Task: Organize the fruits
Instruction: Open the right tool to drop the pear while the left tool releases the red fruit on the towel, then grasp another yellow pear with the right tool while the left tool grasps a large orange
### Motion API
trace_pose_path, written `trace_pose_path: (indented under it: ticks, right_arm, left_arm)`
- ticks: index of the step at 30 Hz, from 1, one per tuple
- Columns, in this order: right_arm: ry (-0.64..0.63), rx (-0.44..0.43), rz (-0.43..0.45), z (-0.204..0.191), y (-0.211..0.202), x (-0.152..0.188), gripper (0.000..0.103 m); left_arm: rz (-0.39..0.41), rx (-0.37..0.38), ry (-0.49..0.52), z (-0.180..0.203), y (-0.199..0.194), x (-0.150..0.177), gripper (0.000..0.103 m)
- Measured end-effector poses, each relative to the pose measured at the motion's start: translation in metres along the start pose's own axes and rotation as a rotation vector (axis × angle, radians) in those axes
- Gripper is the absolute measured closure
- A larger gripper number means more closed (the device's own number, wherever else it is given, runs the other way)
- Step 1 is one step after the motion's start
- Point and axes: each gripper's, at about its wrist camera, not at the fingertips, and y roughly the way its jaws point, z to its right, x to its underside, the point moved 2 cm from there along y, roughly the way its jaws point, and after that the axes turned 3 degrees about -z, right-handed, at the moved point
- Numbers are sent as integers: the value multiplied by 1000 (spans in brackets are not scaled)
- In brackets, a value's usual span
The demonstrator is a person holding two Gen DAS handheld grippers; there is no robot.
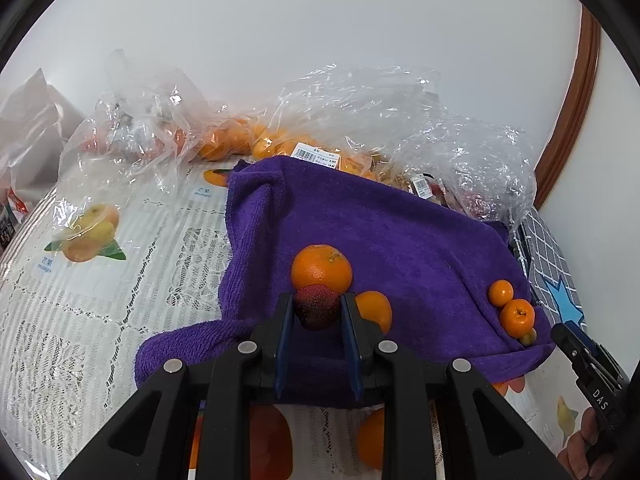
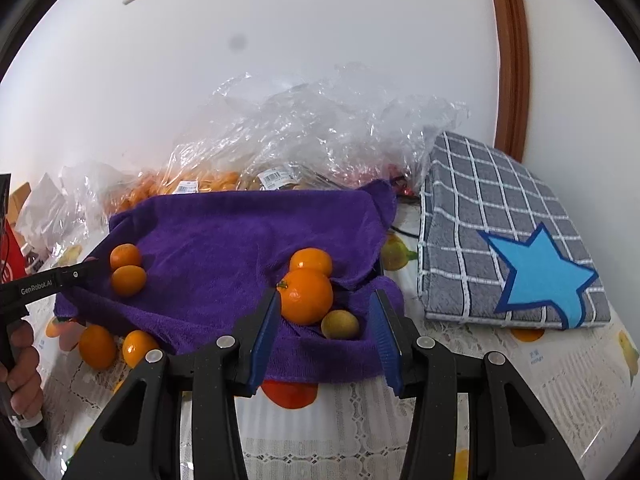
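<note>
Two grippers: left gripper (image 1: 318,307) pinches a red berry (image 1: 317,305) just in front of an orange (image 1: 321,268) on the purple towel (image 1: 400,232); right gripper (image 2: 326,314) hangs wide open, empty, w/ a mandarin (image 2: 306,295) and small green fruit (image 2: 340,324) between its jaws.

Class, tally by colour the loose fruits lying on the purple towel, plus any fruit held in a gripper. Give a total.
orange fruits: 4
yellow-green fruit: 1
red fruit, held in the left gripper: 1
Total: 6
</note>
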Motion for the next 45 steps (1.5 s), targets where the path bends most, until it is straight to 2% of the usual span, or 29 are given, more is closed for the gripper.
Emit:
trace_pose_path:
  ticks: [6, 10, 18, 22, 25, 28, 34, 41, 45]
  right_arm:
    - [12, -10, -6, -4, -11, 5, 59]
    - [22, -69, -51, -17, -18, 13, 59]
    - [19, -176, -134, -51, -27, 30, 59]
    - [-27, -161, -157, -70, -25, 37, 59]
    - [-46, -162, -176, -79, -18, 38, 63]
    - [-47, -186, -203, -84, -10, 34, 64]
    - [-42, -205, -253, -89, 11, 27, 73]
    - [24, -246, -288, -78, 23, 27, 75]
    - [50, -202, -256, -62, 15, 26, 75]
  left_arm:
    - [1, 27, -9, -2, -2, 1, 79]
    - [30, 44, -15, -6, -11, 1, 62]
    - [72, 48, -29, -18, -31, 5, 62]
    - [89, 45, -45, -28, -45, 8, 62]
    - [98, 71, -57, -33, -54, 10, 62]
    - [109, 70, -52, -36, -60, 12, 61]
    - [102, 69, -45, -35, -58, 12, 61]
    - [92, 85, -50, -33, -57, 12, 61]
    - [84, 77, -39, -31, -54, 14, 61]
